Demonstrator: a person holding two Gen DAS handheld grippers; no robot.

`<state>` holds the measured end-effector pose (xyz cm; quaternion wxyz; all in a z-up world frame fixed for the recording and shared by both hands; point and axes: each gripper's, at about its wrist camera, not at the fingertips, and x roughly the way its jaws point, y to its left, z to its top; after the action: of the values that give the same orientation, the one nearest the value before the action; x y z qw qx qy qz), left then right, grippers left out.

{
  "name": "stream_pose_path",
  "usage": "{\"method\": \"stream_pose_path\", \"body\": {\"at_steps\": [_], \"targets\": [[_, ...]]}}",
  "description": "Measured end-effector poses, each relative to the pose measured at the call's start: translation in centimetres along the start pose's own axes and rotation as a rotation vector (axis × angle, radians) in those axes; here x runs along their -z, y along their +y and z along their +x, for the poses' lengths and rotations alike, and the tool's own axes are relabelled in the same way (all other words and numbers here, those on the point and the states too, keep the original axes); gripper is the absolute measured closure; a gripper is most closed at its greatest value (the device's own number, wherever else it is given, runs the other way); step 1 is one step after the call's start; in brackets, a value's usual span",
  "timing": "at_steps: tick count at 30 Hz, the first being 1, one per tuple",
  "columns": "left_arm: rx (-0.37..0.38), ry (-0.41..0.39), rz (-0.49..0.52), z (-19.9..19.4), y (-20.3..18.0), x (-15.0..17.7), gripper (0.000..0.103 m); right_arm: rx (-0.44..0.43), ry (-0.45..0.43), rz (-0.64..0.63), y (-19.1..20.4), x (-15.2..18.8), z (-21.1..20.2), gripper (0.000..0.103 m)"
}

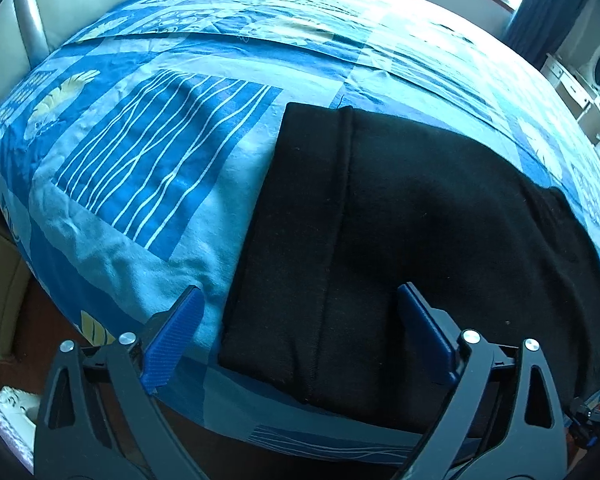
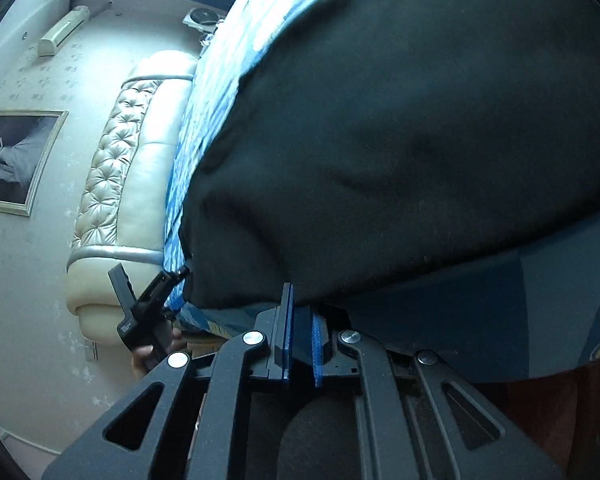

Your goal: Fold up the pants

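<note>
Black pants (image 1: 400, 220) lie folded flat on the blue patterned bed cover (image 1: 140, 152), with a seam running down their left part. My left gripper (image 1: 300, 320) hovers over the pants' near left edge with its jaws wide open. One blue pad (image 1: 172, 340) is over the cover and the other is over the fabric, gripping nothing. In the right wrist view the pants (image 2: 400, 140) fill the frame. My right gripper (image 2: 300, 312) is shut at their near edge, with the hem pinched between the tips.
A cream padded headboard (image 2: 132, 200) stands at the bed's far end, below a framed picture (image 2: 16, 160). The left gripper's body (image 2: 144, 312) and a hand show beside the bed's corner. A window and white furniture (image 1: 596, 80) lie beyond the bed; the floor is dark.
</note>
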<state>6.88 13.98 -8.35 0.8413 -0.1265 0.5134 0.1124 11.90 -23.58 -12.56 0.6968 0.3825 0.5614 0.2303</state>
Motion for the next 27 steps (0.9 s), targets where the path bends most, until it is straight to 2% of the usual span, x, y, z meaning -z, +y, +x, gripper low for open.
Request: {"method": "stream_pose_path", "body": {"at_steps": [1,4,6,8,9,10,13,15,17,19,22,26,27], "targets": [[0.001,0.002,0.011,0.0,0.1,-0.1,0.006,0.007,0.009,-0.025,0.0,0.2,-0.5,0.093],[-0.039,-0.018,0.058,-1.2,-0.2,-0.3,0.007,-0.003,0.077,-0.161,4.0,-0.1,-0.7,0.092],[-0.066,-0.091,0.130,-3.2,-0.9,-0.3,0.007,0.004,0.077,-0.272,6.6,-0.8,-1.6,0.090],[-0.059,-0.145,0.191,-4.5,-1.8,0.1,0.007,0.030,0.050,-0.400,9.4,-3.0,-2.2,0.081],[-0.049,-0.170,0.219,-5.0,-2.4,0.3,0.007,0.054,0.030,-0.444,10.4,-4.3,-2.2,0.064],[-0.024,-0.184,0.232,-5.3,-2.9,0.4,0.007,0.084,0.005,-0.495,11.3,-6.3,-1.7,0.058],[0.078,-0.166,0.239,-5.0,-4.0,0.3,0.007,0.175,-0.001,-0.568,12.8,-11.6,1.6,0.058],[0.089,-0.136,0.255,-4.0,-4.4,0.3,0.007,0.228,0.011,-0.598,13.0,-14.7,4.5,0.058],[0.068,-0.085,0.281,-2.3,-4.6,0.5,0.007,0.285,0.031,-0.619,12.9,-17.6,7.4,0.058],[0.070,-0.054,0.283,-1.4,-4.8,0.9,0.007,0.298,0.064,-0.607,12.8,-19.5,9.6,0.058],[0.087,-0.061,0.278,-1.4,-4.4,1.0,0.006,0.309,0.107,-0.608,12.4,-21.5,12.0,0.058],[0.093,-0.054,0.262,-1.1,-4.1,0.9,0.003,0.277,0.176,-0.609,11.9,-22.2,13.5,0.058],[0.092,-0.055,0.262,-1.1,-4.1,0.9,0.002,0.264,0.185,-0.610,12.0,-22.1,13.5,0.071]]}}
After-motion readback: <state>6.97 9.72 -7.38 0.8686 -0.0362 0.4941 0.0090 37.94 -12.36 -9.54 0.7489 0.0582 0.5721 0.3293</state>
